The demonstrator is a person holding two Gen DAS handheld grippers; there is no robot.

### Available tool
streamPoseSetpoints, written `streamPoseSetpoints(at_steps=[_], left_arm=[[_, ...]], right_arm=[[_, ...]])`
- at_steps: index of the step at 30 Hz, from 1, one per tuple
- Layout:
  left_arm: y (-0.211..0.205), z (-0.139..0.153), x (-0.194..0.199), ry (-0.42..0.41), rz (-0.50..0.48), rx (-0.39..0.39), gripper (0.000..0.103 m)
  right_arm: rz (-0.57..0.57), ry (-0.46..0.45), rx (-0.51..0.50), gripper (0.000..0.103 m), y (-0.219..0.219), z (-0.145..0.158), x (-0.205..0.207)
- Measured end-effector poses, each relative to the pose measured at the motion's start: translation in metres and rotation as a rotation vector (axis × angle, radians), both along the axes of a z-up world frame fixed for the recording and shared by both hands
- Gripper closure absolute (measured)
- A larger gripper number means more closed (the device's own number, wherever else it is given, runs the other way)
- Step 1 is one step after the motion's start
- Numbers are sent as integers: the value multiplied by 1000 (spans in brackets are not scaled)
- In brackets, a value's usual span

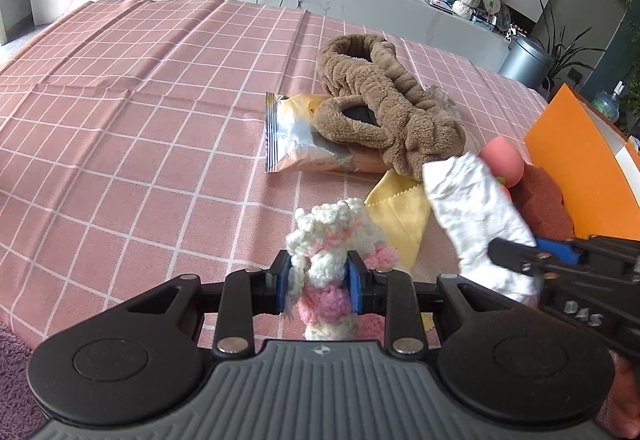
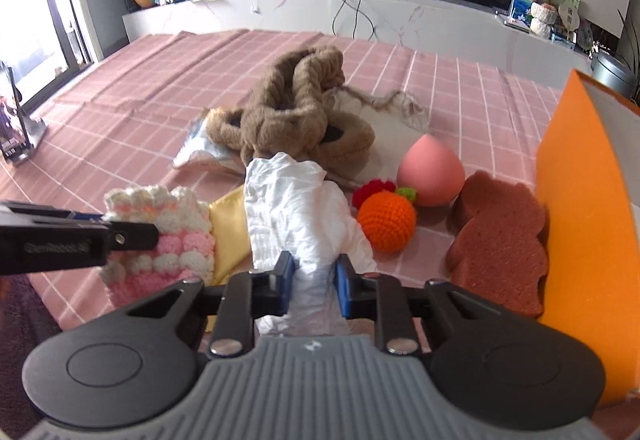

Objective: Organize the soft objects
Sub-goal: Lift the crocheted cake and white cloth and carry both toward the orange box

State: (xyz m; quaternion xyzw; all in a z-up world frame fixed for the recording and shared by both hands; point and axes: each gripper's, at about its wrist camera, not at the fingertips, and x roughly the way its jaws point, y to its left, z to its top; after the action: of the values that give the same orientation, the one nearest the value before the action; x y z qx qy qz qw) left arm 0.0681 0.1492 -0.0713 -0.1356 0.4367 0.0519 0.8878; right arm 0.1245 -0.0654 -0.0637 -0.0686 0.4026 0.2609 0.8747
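On the pink checked tablecloth [image 1: 140, 100] lie one brown plush headband [image 1: 380, 100], one snack packet [image 1: 292, 136], one sponge [image 2: 500, 240]. Left gripper [image 1: 319, 282] pinches one crocheted piece [image 1: 332, 240]; right gripper [image 2: 314, 282] clamps one white cloth [image 2: 292, 208], both between fingers.

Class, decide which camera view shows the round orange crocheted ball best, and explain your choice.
The right wrist view. There the round orange crocheted ball sits fully visible on the pink checked tablecloth, beside the pink egg-shaped sponge. In the left wrist view the crumpled white cloth hides nearly all of it.
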Motion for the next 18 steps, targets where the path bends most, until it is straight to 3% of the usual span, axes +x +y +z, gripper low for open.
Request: streamPoseSetpoints(at_steps=[10,18], left_arm=[[-17,34,-12,-97,-36,29,71],[-45,72,-16,-204,-99,36,71]], right_arm=[[-25,-50,118,83,-34,41,-20],[-72,-162,152,83,-65,78,-37]])
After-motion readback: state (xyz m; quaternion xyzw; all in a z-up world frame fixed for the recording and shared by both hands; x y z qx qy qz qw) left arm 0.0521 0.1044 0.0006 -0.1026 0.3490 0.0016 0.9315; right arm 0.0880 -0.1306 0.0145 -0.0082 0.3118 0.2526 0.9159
